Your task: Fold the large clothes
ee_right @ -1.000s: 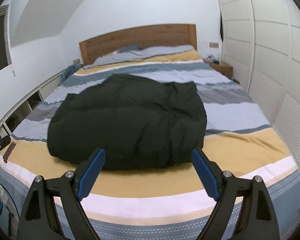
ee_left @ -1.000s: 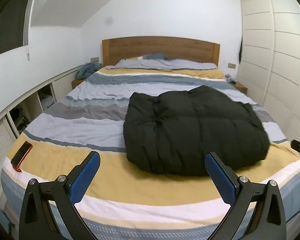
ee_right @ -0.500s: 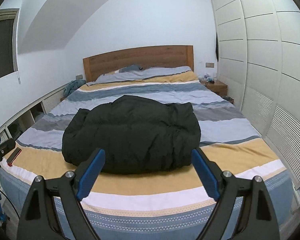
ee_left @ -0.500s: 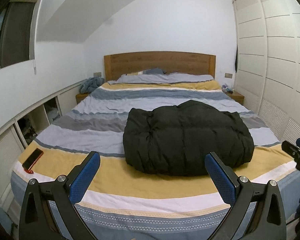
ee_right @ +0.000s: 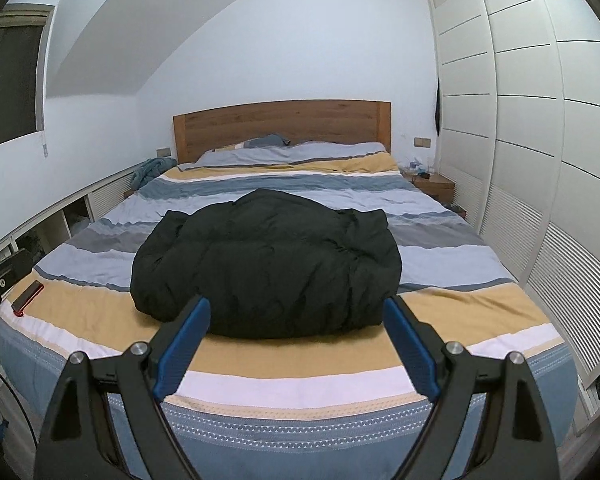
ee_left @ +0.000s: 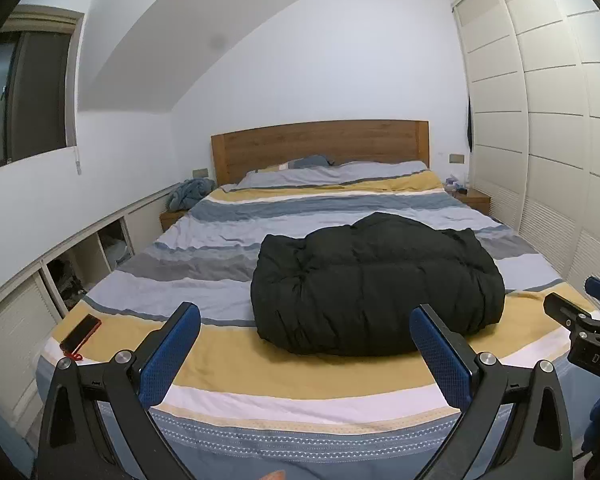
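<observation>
A black padded jacket [ee_left: 376,284] [ee_right: 268,268] lies folded into a thick bundle on the striped bed [ee_left: 260,356] [ee_right: 284,364], near its foot end. My left gripper [ee_left: 306,312] is open, its blue pads wide apart and empty, held back from the bed's foot and to the left of the bundle. My right gripper [ee_right: 296,304] is open too, with nothing between its pads, short of the bundle and facing its middle. The right gripper's black frame shows at the right edge of the left wrist view.
A phone in a red case [ee_left: 80,334] [ee_right: 27,298] lies on the bed's near left corner. Low white cubbies [ee_left: 80,264] line the left wall, and a tall white wardrobe [ee_right: 540,208] runs along the right. Nightstands flank the wooden headboard [ee_left: 320,144].
Both grippers have drawn back from the bed and risen a little, so the jacket looks smaller and farther off. The jacket has not moved. Both stay open.
</observation>
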The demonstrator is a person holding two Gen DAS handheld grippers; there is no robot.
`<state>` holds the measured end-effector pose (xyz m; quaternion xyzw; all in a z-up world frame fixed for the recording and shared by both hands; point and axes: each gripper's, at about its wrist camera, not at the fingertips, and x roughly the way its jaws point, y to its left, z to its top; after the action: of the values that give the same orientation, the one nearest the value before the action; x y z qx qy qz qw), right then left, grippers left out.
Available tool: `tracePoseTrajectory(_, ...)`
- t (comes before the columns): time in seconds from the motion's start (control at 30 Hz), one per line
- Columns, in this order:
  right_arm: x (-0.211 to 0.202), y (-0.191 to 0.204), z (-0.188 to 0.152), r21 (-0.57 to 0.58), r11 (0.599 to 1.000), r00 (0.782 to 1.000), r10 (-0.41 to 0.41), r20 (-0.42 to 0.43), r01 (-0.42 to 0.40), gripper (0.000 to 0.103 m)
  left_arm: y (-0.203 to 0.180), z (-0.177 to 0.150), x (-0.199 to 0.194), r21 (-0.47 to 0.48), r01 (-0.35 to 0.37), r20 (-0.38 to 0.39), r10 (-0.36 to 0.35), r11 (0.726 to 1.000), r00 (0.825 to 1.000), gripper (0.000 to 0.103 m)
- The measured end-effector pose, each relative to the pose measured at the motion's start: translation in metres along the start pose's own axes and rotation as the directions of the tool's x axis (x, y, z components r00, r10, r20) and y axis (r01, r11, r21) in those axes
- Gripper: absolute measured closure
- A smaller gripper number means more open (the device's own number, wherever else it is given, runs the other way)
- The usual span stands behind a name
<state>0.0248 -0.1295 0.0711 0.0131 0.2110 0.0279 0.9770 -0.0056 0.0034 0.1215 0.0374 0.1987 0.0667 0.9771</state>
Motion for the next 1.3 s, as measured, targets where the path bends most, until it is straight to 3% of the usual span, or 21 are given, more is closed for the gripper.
tracePoseTrajectory(0.13, -0.001, 0.002, -0.002, -0.003, 1.000, 1.000, -0.015, 0.007, 0.015, 0.015, -0.003, -0.004, 0.004, 0.009, -0.025, -0.008, 0.025, 1.000, 1.000, 0.000)
tracePoseTrajectory(0.47, 0.002, 0.011, -0.009, -0.028, 0.999, 0.999, -0.046, 0.028, 0.047, 0.015, -0.004, -0.024, 0.026, -0.028, 0.015, -0.069, -0.017, 1.000, 0.997, 0.000)
tracePoseTrajectory(0.7, 0.022, 0.011, -0.020, -0.028, 0.999, 0.999, -0.035, -0.012, 0.035, 0.015, -0.003, -0.040, 0.049, -0.038, -0.002, -0.137, -0.003, 0.999, 0.991, 0.000)
tracePoseTrajectory(1.07, 0.082, -0.008, -0.044, -0.011, 0.999, 0.992, -0.038, -0.123, 0.037, 0.015, -0.002, -0.064, 0.101, -0.050, -0.022, -0.257, 0.008, 0.999, 0.966, 0.000)
tracePoseTrajectory(1.3, 0.144, -0.008, -0.024, -0.046, 0.999, 0.989, -0.026, -0.148, 0.020, 0.015, -0.006, -0.047, 0.165, -0.029, -0.016, -0.274, 0.007, 0.999, 0.962, 0.000)
